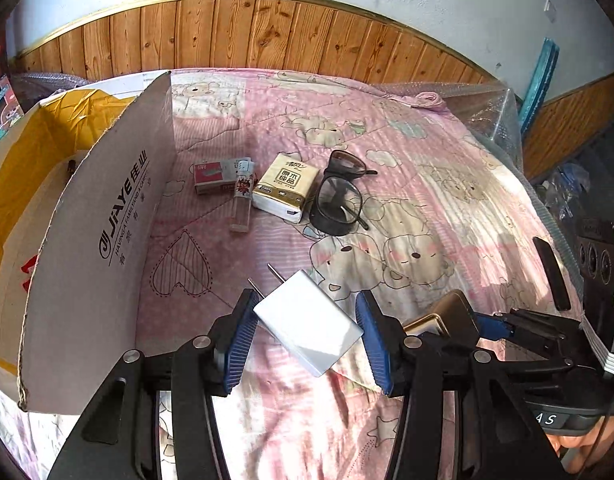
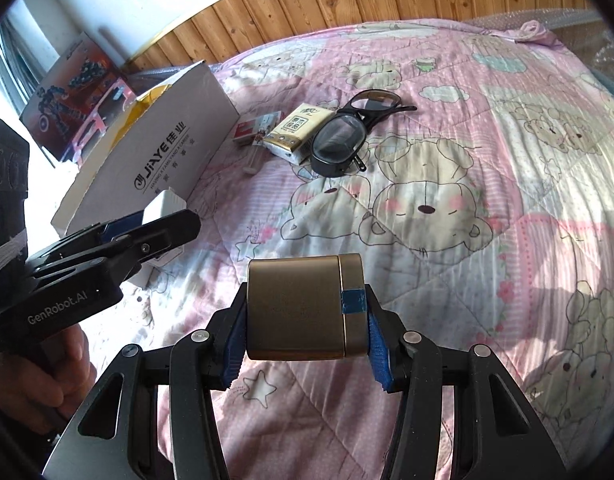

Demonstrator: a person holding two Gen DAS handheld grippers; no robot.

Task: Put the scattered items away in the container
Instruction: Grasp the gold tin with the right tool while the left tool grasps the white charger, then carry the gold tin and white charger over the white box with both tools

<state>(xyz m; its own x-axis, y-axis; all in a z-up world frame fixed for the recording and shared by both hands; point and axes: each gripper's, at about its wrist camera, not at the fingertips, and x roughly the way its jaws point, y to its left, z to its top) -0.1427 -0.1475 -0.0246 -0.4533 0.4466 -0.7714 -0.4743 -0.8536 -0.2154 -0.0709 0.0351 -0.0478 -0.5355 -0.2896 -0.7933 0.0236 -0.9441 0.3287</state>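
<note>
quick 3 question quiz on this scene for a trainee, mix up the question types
1. True or false: the left gripper holds a white plug-in charger.
2. What does the right gripper hold? A) the glasses B) a bronze box with blue tape C) the lighter
3. Fill in: the tissue pack lies between the lighter and the ____.

Key:
1. True; its pads close on the charger, prongs pointing away toward the cardboard box.
2. B, the bronze box.
3. The glasses, on the pink quilt.
</note>
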